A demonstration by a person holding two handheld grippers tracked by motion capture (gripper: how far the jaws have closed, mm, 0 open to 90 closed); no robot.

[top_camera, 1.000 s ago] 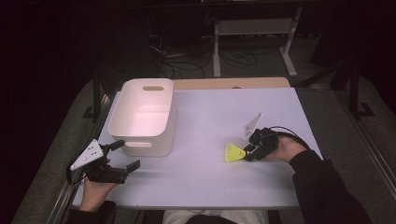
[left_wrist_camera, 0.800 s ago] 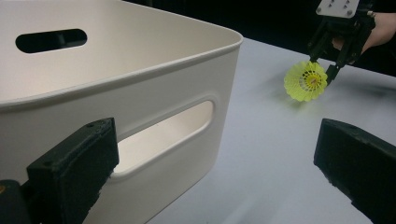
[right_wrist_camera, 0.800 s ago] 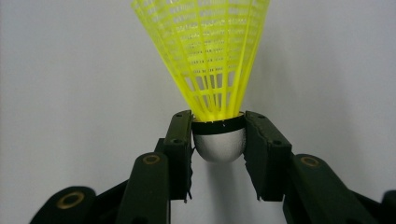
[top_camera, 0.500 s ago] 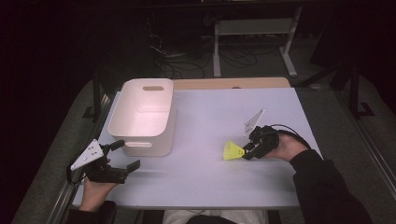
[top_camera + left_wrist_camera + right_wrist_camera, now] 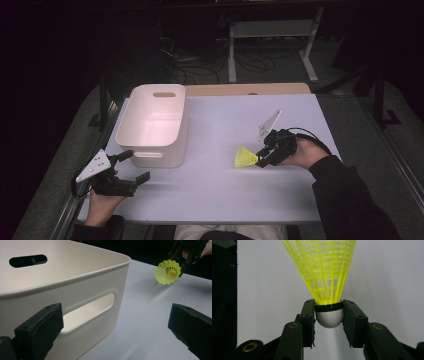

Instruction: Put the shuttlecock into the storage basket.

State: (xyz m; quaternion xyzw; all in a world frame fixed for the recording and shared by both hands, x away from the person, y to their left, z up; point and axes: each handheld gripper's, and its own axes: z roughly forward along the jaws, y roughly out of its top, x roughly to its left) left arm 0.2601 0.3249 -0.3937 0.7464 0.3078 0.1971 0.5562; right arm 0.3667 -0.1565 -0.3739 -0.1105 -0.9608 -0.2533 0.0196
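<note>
R gripper (image 5: 260,161): right side of table, jaws clamped on the shuttlecock's cork base; in right gripper view both pads (image 5: 308,315) press the black band at the cork, one each side.
Shuttlecock (image 5: 246,157): yellow plastic skirt, silver-grey cork; held just above the table, skirt pointing left toward the bin, cork toward the R hand. Well apart from the bin. In left gripper view the skirt's open end faces the camera (image 5: 168,272).
L gripper (image 5: 131,169): near-left corner of table, jaws wide, nothing between them; far jaw tip just beside the bin's near wall, can't tell if touching.
Bin (image 5: 150,150): white plastic, handle slots in near and far walls, sits left of table centre.
Table (image 5: 220,200): white top, wood strip along far edge.
</note>
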